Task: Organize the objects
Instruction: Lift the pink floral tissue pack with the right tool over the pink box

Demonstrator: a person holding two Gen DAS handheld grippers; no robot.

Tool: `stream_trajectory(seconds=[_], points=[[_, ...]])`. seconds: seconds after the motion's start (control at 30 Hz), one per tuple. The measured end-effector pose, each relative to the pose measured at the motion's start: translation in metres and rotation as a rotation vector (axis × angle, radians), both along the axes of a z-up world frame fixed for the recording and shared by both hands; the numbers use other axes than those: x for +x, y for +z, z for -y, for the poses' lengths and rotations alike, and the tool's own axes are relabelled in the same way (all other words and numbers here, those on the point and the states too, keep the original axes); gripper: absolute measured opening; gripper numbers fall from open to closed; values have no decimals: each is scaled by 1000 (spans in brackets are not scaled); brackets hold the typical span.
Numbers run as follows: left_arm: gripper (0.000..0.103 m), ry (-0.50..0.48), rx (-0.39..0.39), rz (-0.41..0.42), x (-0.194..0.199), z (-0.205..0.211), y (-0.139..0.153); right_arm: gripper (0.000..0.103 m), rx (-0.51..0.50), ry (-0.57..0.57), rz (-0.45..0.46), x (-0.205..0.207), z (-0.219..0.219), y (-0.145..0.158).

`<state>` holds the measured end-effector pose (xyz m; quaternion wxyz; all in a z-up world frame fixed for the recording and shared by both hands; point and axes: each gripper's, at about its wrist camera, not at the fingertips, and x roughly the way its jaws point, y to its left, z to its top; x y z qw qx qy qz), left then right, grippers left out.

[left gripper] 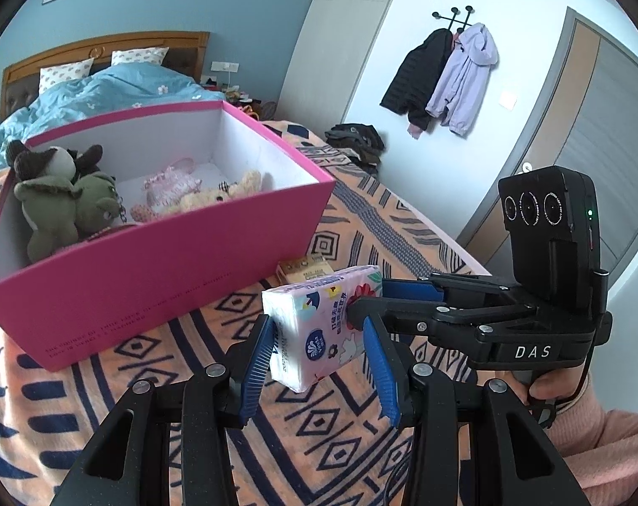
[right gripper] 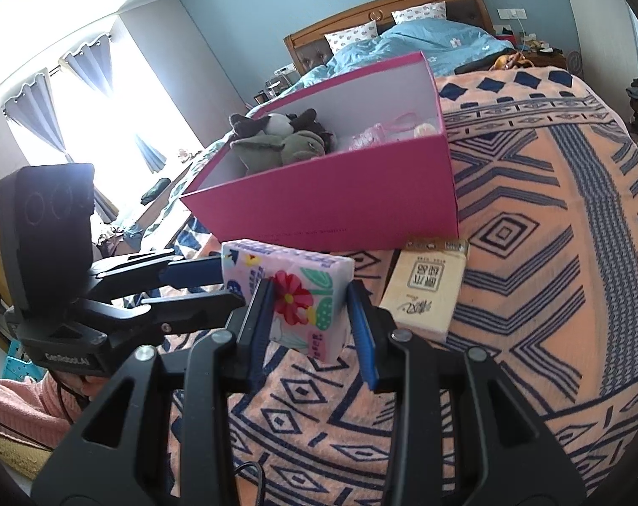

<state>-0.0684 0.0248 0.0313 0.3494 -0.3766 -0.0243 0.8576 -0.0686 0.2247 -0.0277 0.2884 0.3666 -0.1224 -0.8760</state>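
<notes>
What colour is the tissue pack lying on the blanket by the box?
Beige, with dark characters: the tissue pack shows best in the right wrist view, beside the pink box.

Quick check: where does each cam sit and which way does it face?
Left wrist: on the left gripper, facing the pink cardboard box and wall coats; right gripper and pink sleeve show.
Right wrist: on the right gripper, facing the box, window and headboard; left gripper shows.
Shared: both clamp the floral tissue pack above the patterned blanket.
</notes>
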Motion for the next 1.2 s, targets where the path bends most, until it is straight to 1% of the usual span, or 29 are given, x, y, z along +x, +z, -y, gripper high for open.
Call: stream_trajectory(seconds=[0.63, 0.73, 1.2], points=[[44, 31, 5, -90, -21, 4, 33, 39, 6, 15, -92, -22, 5, 38], [44, 36, 12, -94, -26, 4, 37, 39, 5, 15, -108, -26, 5, 45], [44, 69, 6, -137, -50, 7, 54, 39, -8, 21, -140, -50, 6, 62]])
